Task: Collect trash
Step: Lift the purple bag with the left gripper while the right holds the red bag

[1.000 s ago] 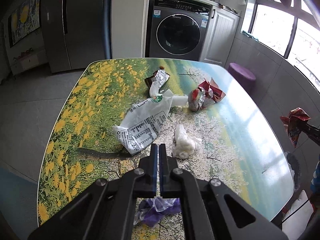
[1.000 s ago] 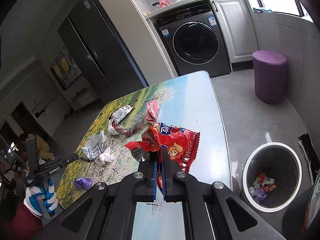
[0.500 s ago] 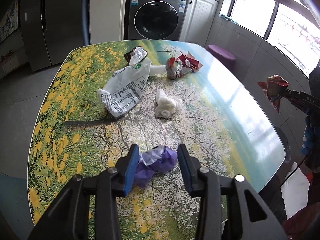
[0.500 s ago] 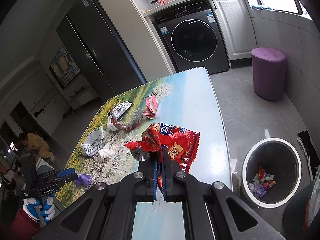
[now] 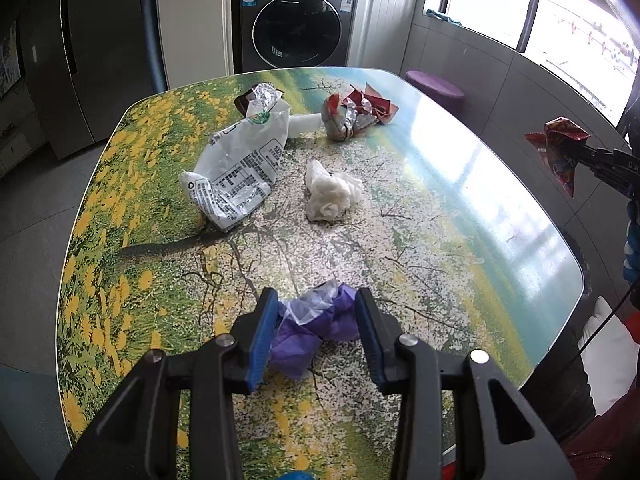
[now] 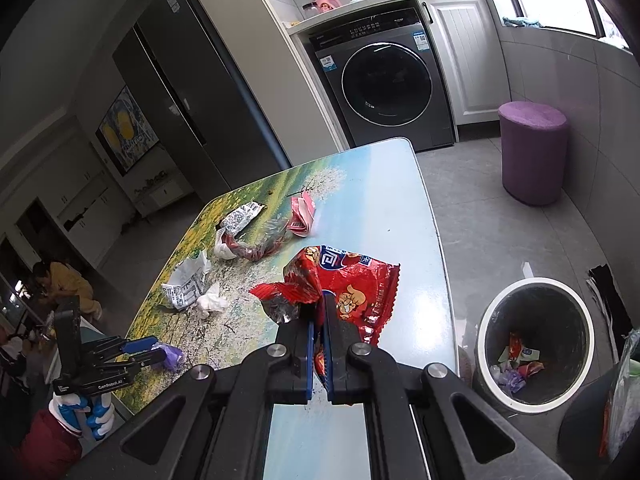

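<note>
at the near edge of the table (image 5: 500, 184), the left gripper (image 5: 316, 336) sits low with its jaws spread wide on either side of a crumpled purple wrapper (image 5: 316, 328); the blue pads look close to the wrapper on both sides, not yet pressing it. judged step: pick-up of this piece, at the point of closing. the next move calls for the jaws to close on the bulk of the wrapper, not only the thin clear film at its top, then a lift clear of the table.

the right gripper (image 6: 318, 320) is clamped tight on a red snack bag (image 6: 348, 284), which hangs in the air above the right side of the table. the trash bin (image 6: 486, 320) stands on the floor to the right of the table, near side, with some scraps already inside. the bag is not yet over the bin; a carry to the right and a release are judged outstanding.

pose: the left tool points along the table toward the far end, tilted down. the right tool is held higher and looks steeply down toward the table's right edge.

remaining on the table: a white printed bag (image 5: 236, 176), a white tissue wad (image 5: 330, 196), and foil and red wrappers (image 5: 352, 116) at the far end.
</note>
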The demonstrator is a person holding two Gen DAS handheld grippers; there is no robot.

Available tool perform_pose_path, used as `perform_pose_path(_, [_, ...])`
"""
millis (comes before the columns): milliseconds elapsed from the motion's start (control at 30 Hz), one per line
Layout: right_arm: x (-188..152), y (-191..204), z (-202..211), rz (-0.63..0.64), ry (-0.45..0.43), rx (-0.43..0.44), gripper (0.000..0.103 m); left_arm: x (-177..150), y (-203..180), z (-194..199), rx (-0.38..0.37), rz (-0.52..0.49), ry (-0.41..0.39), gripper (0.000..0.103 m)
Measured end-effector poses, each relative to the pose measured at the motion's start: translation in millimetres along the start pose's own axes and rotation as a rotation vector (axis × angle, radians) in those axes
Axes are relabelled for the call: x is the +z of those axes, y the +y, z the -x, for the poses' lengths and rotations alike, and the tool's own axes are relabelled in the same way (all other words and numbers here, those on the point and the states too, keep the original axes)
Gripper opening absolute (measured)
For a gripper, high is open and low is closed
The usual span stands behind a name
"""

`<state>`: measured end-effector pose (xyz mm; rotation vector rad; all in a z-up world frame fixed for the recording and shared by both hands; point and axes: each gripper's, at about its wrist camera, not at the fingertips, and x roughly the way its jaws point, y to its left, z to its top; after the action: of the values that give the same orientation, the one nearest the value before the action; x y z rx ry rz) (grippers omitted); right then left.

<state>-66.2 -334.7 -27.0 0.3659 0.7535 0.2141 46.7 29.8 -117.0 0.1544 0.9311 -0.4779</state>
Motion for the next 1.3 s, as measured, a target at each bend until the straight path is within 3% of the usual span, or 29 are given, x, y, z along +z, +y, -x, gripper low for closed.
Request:
perform_pose_path(300, [0, -3, 1, -0.013, 0.0, -0.004, 0.004, -5, 2, -13, -0.011, -0.044, 0.055, 0.038])
perform_pose_path(433, [1, -1, -1, -0.009, 0.007, -0.009, 0.004, -8, 2, -20, -0.037, -0.013, 0.06, 0.038])
perform_pose_path(667, [1, -1, -1, -0.004, 0.009, -0.014, 0.004, -6, 4, -22, 0.002, 0.036, 0.026, 0.031])
perform_pose_path(1000, [-2, -9, -7, -0.023, 0.016, 0.019, 0.004, 6, 1, 0, 0.043, 0.121, -0.039, 0.03])
perform_pose_path(1300, [-2, 12, -22, 0.014, 0.034, 0.075, 0.004, 30, -19, 23, 0.038, 0.154, -0.115, 0.03])
